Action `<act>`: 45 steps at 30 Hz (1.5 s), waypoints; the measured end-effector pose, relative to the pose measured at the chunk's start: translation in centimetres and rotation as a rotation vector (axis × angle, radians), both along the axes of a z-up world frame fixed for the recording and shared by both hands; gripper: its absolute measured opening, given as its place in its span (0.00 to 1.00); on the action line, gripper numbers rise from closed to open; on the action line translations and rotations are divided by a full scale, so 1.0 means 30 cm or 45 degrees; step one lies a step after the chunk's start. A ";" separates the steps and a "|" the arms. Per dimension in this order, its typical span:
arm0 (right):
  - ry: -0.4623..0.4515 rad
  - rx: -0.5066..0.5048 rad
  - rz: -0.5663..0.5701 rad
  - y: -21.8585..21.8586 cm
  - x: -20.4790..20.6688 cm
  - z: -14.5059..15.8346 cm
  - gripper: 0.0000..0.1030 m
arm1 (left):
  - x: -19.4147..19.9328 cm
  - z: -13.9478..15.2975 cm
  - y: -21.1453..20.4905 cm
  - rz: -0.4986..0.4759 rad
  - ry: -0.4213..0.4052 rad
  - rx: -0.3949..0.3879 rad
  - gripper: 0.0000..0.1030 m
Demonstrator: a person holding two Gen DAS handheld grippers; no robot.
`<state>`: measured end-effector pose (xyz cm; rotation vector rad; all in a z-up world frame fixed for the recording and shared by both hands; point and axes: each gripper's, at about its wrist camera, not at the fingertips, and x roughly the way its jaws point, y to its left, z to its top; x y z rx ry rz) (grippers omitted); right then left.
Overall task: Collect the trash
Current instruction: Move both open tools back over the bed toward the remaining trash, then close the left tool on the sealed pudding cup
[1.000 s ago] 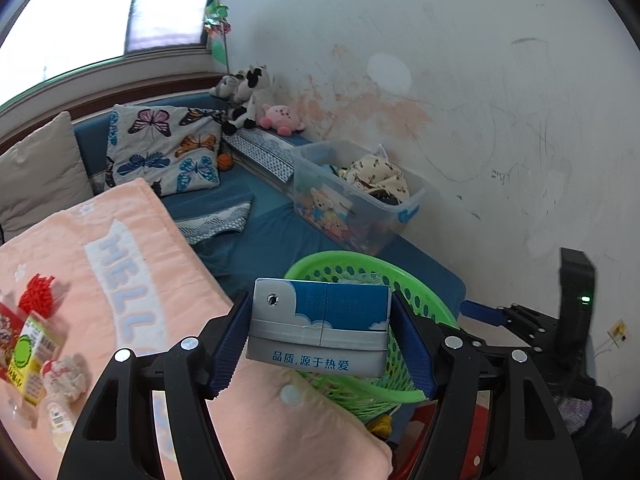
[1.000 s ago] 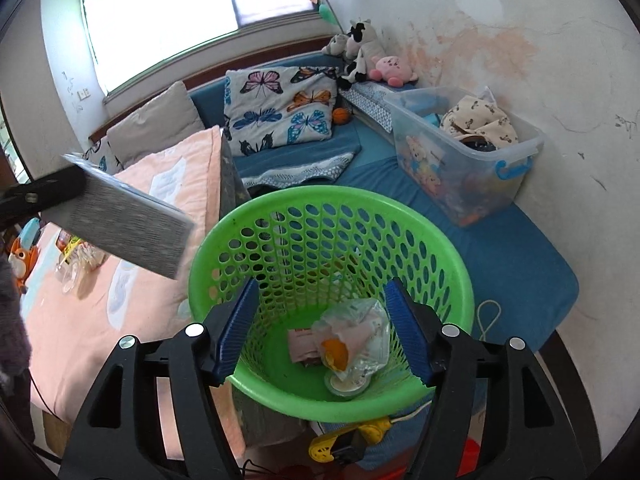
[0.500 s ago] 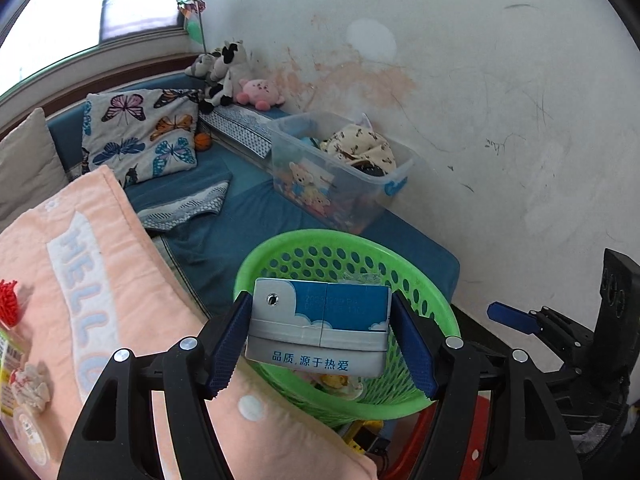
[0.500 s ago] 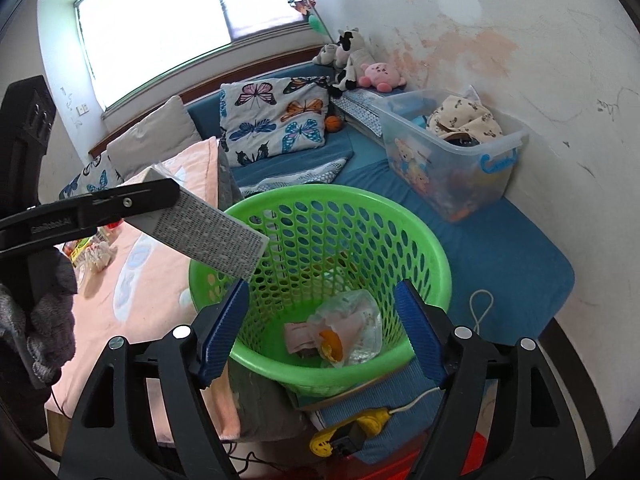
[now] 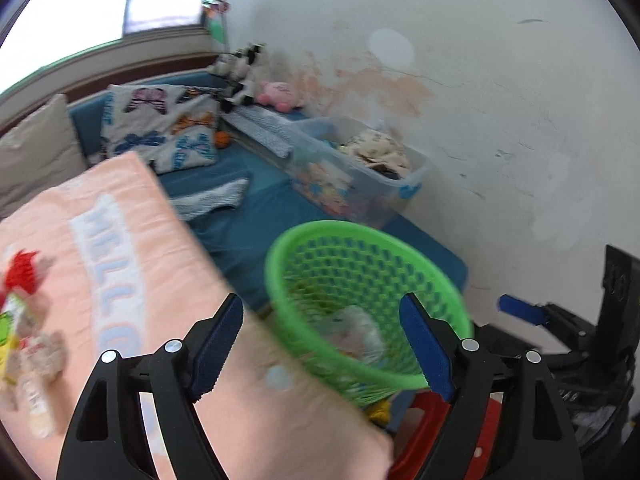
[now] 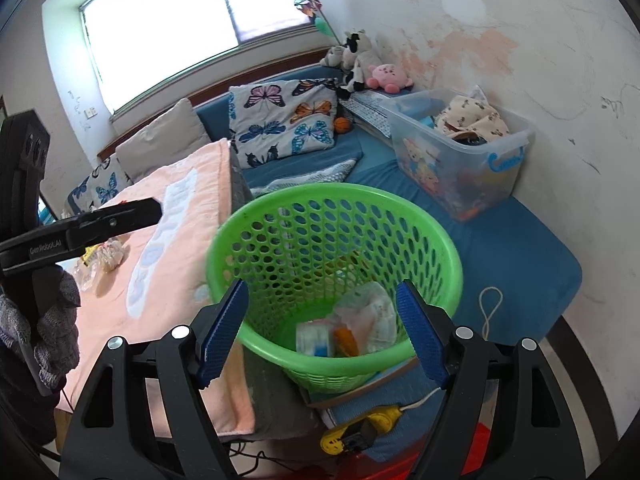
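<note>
A green perforated basket [image 6: 336, 240] stands beside the bed; it also shows in the blurred left wrist view [image 5: 360, 276]. Inside lie a blue-white carton [image 6: 314, 334] and crumpled plastic wrappers [image 6: 370, 316]. My left gripper [image 5: 322, 346] is open and empty, above the edge of the pink blanket [image 5: 120, 264] next to the basket. My right gripper [image 6: 322, 328] is open and empty, above the basket's near rim. More trash [image 5: 24, 332] lies on the blanket at the left.
A clear storage box [image 6: 460, 160] with clothes stands against the wall behind the basket. Butterfly pillow [image 6: 284, 120] and plush toys [image 6: 372, 68] sit at the back. A yellow power strip [image 6: 360, 432] and a white cord lie below the basket.
My left gripper has opened and the blue-white carton has dropped into the basket. The left view has swung and is blurred. The right gripper has stayed open over the basket.
</note>
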<state>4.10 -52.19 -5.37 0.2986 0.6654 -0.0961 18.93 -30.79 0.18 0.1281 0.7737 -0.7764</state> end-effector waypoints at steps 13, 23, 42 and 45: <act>-0.042 -0.029 0.149 0.175 0.088 0.052 0.83 | 0.058 -0.041 0.458 0.402 -0.082 0.105 0.75; -0.050 -0.042 0.282 0.325 0.174 0.070 0.87 | 0.122 -0.151 0.738 0.641 0.004 0.140 0.82; 0.007 -0.067 0.467 0.538 0.313 0.041 0.87 | 0.237 -0.293 0.820 0.691 0.161 0.122 0.84; 0.015 -0.074 0.486 0.557 0.331 0.035 0.87 | 0.237 -0.291 0.815 0.681 0.159 0.116 0.84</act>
